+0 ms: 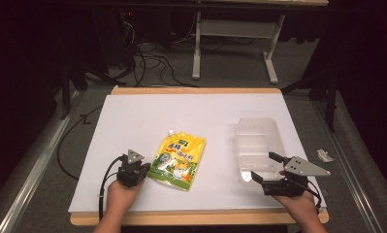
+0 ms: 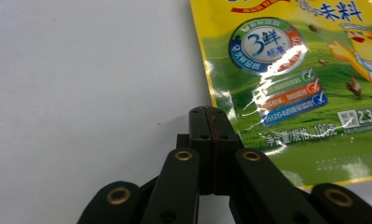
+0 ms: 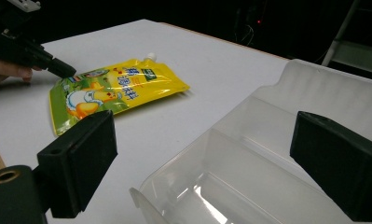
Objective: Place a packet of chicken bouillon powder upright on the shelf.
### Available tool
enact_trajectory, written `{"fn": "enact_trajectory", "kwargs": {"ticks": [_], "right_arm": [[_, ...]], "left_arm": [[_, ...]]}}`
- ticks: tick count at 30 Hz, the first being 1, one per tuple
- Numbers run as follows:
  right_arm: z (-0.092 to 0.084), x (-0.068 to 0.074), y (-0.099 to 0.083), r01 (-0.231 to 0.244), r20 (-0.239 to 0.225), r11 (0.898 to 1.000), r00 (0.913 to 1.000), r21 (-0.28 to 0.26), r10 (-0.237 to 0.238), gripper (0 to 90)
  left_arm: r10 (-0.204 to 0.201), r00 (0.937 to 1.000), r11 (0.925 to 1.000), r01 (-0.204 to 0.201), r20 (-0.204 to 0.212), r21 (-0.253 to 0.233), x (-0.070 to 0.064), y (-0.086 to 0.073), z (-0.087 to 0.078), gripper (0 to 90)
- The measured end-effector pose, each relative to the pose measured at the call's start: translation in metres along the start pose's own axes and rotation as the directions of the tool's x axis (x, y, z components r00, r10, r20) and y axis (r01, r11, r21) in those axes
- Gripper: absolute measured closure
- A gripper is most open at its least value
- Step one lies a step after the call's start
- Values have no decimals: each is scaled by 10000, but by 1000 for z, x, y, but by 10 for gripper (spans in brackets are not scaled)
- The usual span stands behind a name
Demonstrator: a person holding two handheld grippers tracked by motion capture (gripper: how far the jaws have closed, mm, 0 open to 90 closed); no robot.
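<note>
A yellow-green spouted pouch [image 1: 178, 162] was seen lying flat on the white table sheet [image 1: 147, 114], near the front edge, left of centre. Long axis ran front to back with a slight tilt; spout end was pointed away from the person, bottom seam toward them. The left gripper [image 1: 138, 167] was held just beside the pouch's lower left edge, pouch lying to its right. Jaws were pressed together, nothing pinched, tips near the pouch edge; contact could not be told in the left gripper view [image 2: 210, 122]. This gripper was judged much the nearer one to the pouch.

The right gripper [image 1: 266, 167] was held at the near end of a clear plastic bin [image 1: 257, 145], well apart from the pouch. Jaws were spread wide, one to each side of the bin's near corner in the right gripper view [image 3: 211, 158], nothing clamped.

The bin was seen empty, two compartments split by a divider wall. Pouch was not in it. A move rightward across the sheet would likely be called for.
</note>
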State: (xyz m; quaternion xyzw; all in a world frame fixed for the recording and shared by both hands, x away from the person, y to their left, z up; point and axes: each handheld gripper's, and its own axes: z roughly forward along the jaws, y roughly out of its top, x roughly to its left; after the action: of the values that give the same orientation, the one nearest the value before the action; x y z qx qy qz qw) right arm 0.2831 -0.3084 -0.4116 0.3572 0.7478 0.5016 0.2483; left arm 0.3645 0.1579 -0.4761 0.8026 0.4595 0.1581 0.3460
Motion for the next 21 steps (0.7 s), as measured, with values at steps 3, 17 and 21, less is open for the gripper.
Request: {"fn": "enact_trajectory", "kwargs": {"ticks": [3,17,21], "right_arm": [[0,0,0,12,10,10000,10000,4,-12,76],[0,0,-1,-54,14,10000,10000,-6,54,88],[0,0,-1,-8,13,10000,10000,14,8,91]], "left_arm": [[178,9995,9998,-179,269,35,-5,-1,-1,900],[1586,9781,9864,-1630,1346,222,-49,-2,-1,900],[1565,9769,9865,-1617,1458,245,-53,0,0,900]]}}
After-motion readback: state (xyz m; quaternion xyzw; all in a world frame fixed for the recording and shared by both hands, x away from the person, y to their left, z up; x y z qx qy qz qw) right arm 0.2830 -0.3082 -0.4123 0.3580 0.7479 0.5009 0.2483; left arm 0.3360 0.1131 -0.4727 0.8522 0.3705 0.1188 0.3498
